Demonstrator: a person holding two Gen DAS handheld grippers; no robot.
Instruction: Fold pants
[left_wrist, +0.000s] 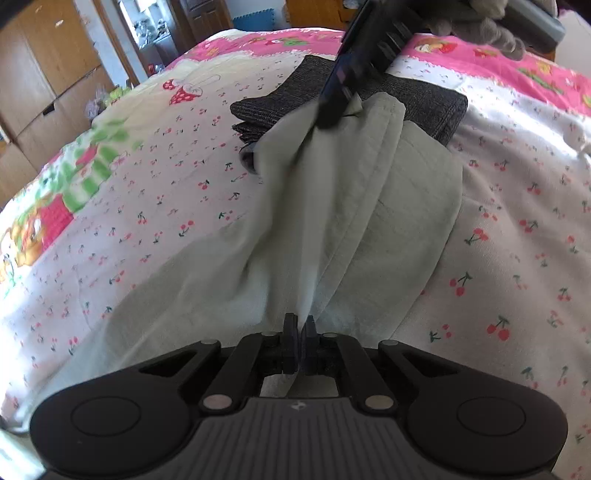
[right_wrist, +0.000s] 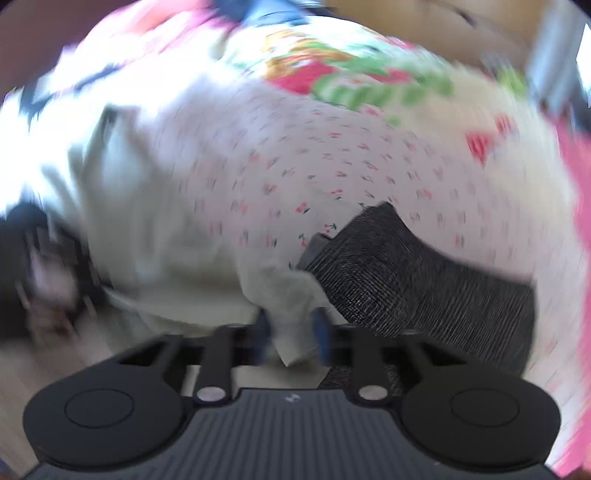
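Pale green cloth, the pants (left_wrist: 354, 206), lies stretched across a bed (left_wrist: 155, 206) covered with a white sheet printed with small cherries and a pink, strawberry-patterned border. One end of the pants rests near the left tool (left_wrist: 300, 332), whose two dark pads are pressed together on a pinched ridge of the fabric, so this tool is clamped on the pants. From there the cloth runs away in long creases toward the far side of the bed, where the right tool (left_wrist: 338, 99) comes down from above, held by a gloved hand (left_wrist: 480, 22), and meets the far edge of the pants.

A folded dark grey garment (left_wrist: 432, 107) lies on the sheet at that far end, with the pants overlapping its near edge.

The right wrist view is heavily blurred. In it the right tool (right_wrist: 291, 332) has a fold of the pale pants (right_wrist: 155, 229) between its blue-tipped fingers (right_wrist: 321, 332), gripping the cloth. The dark grey garment (right_wrist: 413, 280) sits just beside that tool on the right, touching the pants.
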